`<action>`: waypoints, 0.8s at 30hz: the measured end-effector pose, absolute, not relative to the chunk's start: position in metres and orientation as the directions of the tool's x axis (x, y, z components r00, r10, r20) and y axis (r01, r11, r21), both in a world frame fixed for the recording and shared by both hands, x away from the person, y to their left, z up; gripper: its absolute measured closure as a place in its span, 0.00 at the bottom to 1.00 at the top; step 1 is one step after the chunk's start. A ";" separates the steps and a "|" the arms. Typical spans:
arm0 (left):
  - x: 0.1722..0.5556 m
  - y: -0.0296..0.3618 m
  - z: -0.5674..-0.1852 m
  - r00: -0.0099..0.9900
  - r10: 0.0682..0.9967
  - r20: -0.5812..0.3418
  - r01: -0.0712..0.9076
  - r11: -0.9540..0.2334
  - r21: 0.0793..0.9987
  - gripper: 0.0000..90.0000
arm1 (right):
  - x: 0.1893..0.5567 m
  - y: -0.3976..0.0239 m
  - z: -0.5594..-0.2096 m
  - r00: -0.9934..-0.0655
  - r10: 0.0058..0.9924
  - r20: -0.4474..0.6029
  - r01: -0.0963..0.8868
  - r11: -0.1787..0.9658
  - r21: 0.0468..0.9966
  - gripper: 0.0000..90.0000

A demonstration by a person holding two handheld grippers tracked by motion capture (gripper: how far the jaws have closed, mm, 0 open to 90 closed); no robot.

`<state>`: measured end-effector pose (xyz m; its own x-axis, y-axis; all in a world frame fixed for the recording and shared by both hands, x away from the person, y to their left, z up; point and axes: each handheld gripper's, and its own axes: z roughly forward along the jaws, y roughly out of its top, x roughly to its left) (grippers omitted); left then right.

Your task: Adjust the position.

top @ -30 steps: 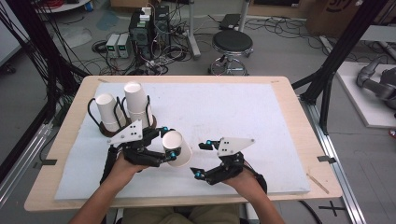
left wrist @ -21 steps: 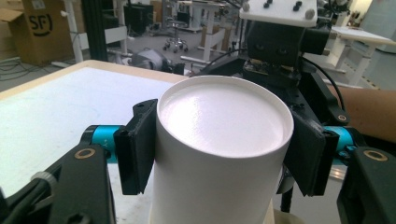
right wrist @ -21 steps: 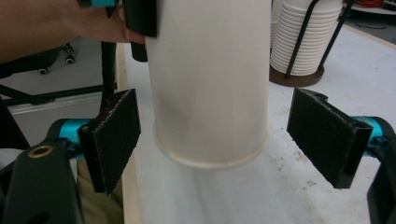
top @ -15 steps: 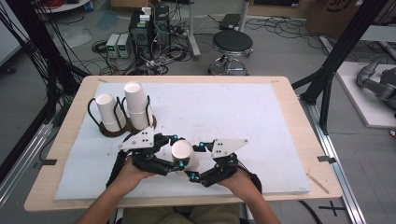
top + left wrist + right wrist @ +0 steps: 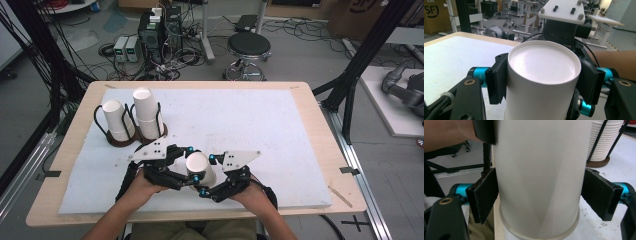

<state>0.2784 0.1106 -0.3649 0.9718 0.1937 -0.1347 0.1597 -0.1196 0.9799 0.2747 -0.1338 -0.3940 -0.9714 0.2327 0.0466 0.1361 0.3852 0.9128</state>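
Note:
An upside-down white paper cup (image 5: 199, 166) stands near the table's front edge, between both grippers. My left gripper (image 5: 193, 163) reaches in from the left and is shut on it; in the left gripper view its pads (image 5: 497, 77) press both sides of the cup (image 5: 541, 62). My right gripper (image 5: 207, 174) comes from the right, and its pads (image 5: 484, 195) lie against the cup's wall (image 5: 539, 170) lower down. A second rim (image 5: 539, 232) shows just under the cup's rim, as of a nested cup.
Two stacks of white cups (image 5: 142, 112) stand in a black wire holder (image 5: 131, 139) on a brown base at the back left; one stack (image 5: 605, 142) shows in the right gripper view. A white mat (image 5: 260, 120) covers the wooden table (image 5: 320, 107).
The left gripper carried the cup rightward toward the middle. The right gripper moved left to meet it, and its jaws now flank the cup.

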 end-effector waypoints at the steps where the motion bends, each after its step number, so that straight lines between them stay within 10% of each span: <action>1: 0.278 0.111 -0.365 0.971 0.194 -0.140 0.164 -0.112 0.980 0.37 | 0.275 -0.134 -0.395 -0.974 0.222 0.045 0.130 0.384 0.914 0.24; 18: 0.281 0.113 -0.369 0.966 0.195 -0.170 0.192 -0.098 0.976 0.38 | 0.279 -0.138 -0.391 -0.977 0.205 0.065 0.148 0.422 0.895 0.37; 24: 0.282 0.114 -0.369 0.955 0.238 -0.175 0.210 -0.131 0.969 0.14 | 0.279 -0.141 -0.388 -0.979 0.192 0.074 0.155 0.451 0.879 0.38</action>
<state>0.2824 0.1141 -0.3692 0.9555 0.2376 -0.1750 0.2100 -0.1310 0.9689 0.2786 -0.1408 -0.3883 -0.9785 0.1925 0.0736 0.1548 0.4508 0.8791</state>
